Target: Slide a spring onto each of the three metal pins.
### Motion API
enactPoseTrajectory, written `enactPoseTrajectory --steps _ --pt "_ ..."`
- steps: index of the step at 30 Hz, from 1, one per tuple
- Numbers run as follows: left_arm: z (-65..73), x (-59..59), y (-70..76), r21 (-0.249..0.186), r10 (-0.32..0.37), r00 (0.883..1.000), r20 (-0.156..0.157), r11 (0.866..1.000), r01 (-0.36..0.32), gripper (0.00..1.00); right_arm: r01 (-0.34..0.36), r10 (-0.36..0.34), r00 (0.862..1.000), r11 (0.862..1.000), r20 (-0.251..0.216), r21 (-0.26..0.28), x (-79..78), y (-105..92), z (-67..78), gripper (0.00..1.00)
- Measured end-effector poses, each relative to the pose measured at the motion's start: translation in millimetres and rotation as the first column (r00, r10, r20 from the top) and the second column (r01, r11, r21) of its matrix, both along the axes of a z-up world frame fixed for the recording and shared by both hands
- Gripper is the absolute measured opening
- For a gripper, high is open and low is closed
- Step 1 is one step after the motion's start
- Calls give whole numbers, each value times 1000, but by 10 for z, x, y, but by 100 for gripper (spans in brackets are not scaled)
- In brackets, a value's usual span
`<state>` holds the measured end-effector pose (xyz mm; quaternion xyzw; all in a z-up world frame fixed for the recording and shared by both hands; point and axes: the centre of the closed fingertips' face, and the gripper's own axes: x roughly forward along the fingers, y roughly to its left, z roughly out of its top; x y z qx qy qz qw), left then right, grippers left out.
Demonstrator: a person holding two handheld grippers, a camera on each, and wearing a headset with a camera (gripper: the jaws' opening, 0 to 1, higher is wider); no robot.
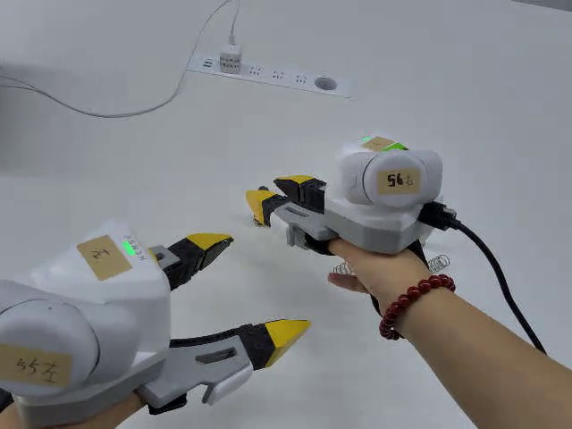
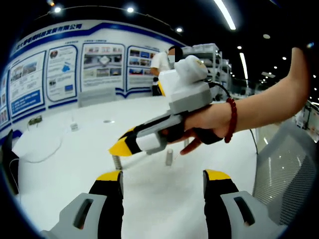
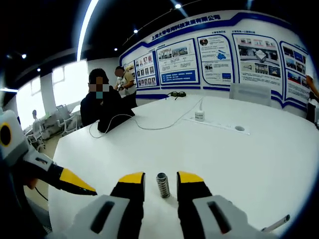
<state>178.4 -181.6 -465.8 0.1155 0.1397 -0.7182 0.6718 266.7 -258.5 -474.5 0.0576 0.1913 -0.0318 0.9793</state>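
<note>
Looking down in the head view, I am holding the left gripper (image 1: 248,286) near me at the lower left, its tongs spread wide over the white table (image 1: 134,170). The right gripper (image 1: 277,194) is hovering farther off, tongs nearly together. 1 loose spring (image 1: 438,263) is lying right of my right hand (image 1: 375,268) and a second loose spring (image 1: 344,268) just left of it.

In the left gripper view, a pin (image 2: 169,157) is standing upright beyond my spread tongs. A ribbed post (image 2: 117,162) is standing under the right gripper's tip; I cannot tell spring from pin there.

In the right gripper view, an upright spring (image 3: 162,185) is standing between the narrowly parted tongs, a sliver of table showing on each side.
</note>
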Motion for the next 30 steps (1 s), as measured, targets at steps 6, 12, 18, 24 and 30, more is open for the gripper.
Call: enactPoseTrajectory --steps 6,12,18,24,30 --pt "-8 -27 -27 7 -11 1000 9 1000 11 69 -1 1 1000 1000 0 -12 -91 -19 98 30" --pt "0 -49 -64 11 -19 1000 11 1000 19 71 26 -26 1000 1000 -9 9 -215 -92 180 38" --pt "11 -46 -105 16 -23 1000 18 1000 23 71 41 -41 999 999 -12 10 -355 -146 248 44" --pt "-8 -54 -134 36 -36 998 48 999 34 69 56 -56 998 998 1 20 -520 -210 323 49" --pt "-16 -49 -174 44 -31 998 62 999 29 67 65 -66 998 997 12 33 -685 -240 379 53"
